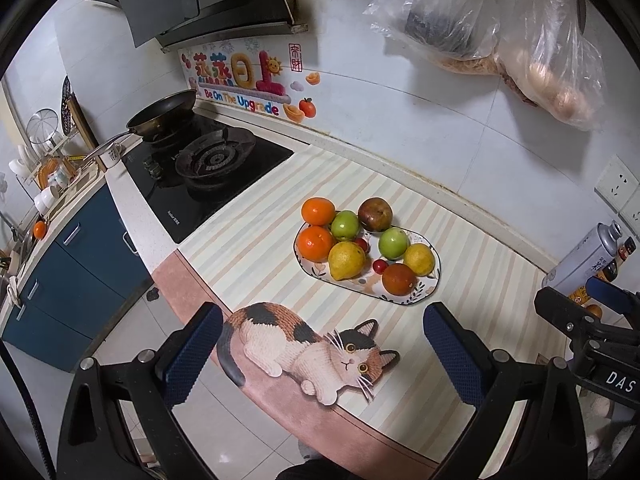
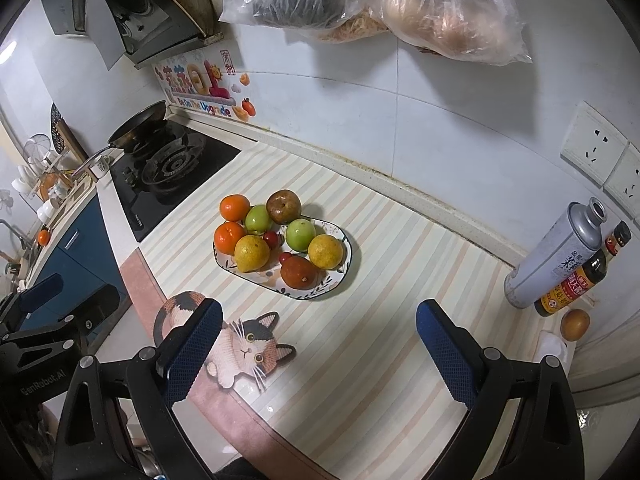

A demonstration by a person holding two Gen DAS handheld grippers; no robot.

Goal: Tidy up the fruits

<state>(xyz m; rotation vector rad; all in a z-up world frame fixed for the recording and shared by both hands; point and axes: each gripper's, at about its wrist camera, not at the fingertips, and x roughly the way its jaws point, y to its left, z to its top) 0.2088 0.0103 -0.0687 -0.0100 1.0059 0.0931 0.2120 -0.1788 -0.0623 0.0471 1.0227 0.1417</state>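
An oval patterned plate [image 1: 422, 298] [image 2: 338, 284] stands on the striped cat mat and holds two oranges [image 1: 318, 211] [image 2: 235, 207], two green fruits [image 1: 393, 243] [image 2: 300, 234], two yellow fruits [image 1: 346, 260] [image 2: 252, 253], a brown-red fruit [image 1: 375, 214] [image 2: 283, 207], a dark red-orange fruit [image 1: 399, 279] [image 2: 298, 272] and small red ones [image 1: 379, 266] [image 2: 271, 238]. My left gripper [image 1: 322, 354] hangs open, nothing in it, above the mat's front edge, short of the plate. My right gripper [image 2: 318, 350] is open too, nearer than the plate. One more round brown fruit [image 2: 575, 324] lies by the bottles.
A gas hob [image 1: 208, 172] with a frying pan [image 1: 162, 114] sits left of the mat. A metal can [image 2: 554, 256] and sauce bottles [image 2: 572, 284] stand at the right by the wall. Plastic bags [image 2: 380, 4] hang on the wall above. The counter edge runs under both grippers.
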